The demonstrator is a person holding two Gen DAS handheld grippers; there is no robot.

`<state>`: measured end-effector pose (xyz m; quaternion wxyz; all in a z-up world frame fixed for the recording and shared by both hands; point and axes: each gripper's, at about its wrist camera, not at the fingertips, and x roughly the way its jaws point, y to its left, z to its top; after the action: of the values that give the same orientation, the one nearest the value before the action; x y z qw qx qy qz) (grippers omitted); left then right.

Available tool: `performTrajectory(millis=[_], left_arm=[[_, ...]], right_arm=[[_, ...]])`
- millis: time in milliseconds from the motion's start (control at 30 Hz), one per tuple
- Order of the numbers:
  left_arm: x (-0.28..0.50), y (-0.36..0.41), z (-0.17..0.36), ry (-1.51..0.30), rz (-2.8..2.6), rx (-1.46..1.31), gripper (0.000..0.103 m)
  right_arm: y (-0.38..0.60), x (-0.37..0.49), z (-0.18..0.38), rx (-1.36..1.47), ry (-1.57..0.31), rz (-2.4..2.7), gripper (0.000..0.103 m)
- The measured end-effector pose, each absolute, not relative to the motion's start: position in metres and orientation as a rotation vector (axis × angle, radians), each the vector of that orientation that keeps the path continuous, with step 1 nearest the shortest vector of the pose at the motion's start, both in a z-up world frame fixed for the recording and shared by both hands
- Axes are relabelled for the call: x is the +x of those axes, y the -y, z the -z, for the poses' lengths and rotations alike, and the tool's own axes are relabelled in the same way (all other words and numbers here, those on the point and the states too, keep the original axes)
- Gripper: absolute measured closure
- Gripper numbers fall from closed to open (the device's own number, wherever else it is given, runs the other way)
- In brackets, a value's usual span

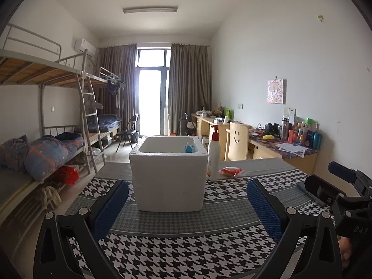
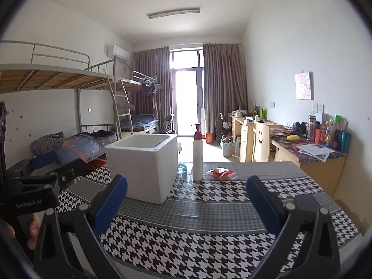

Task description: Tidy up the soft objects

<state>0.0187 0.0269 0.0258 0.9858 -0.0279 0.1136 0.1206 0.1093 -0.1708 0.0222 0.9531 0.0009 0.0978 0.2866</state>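
Left gripper (image 1: 187, 203) wide open, empty; box (image 1: 169, 174) centre, blue item (image 1: 190, 148) already inside; red packet (image 1: 231, 171) beside bottle (image 1: 214, 157), not yet stowed; right gripper (image 2: 187, 201) wide open, empty.

Two handheld grippers hover side by side, level and pointing forward. The left gripper (image 1: 187, 200) has its blue-padded fingers (image 1: 109, 207) spread wide, gripping nothing. The right gripper (image 2: 186, 197) matches it, jaws apart and empty. A person's fingertips (image 2: 32, 230) wrap the left handle.
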Motion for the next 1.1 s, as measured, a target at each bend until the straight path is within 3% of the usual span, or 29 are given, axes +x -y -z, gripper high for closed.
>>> performTrajectory(millis=[1100], left_arm=[[-0.006, -0.038, -0.003, -0.180, -0.321, -0.042, 0.001]], right_arm=[[0.179, 0.095, 0.009, 0.075, -0.164, -0.583, 0.000]])
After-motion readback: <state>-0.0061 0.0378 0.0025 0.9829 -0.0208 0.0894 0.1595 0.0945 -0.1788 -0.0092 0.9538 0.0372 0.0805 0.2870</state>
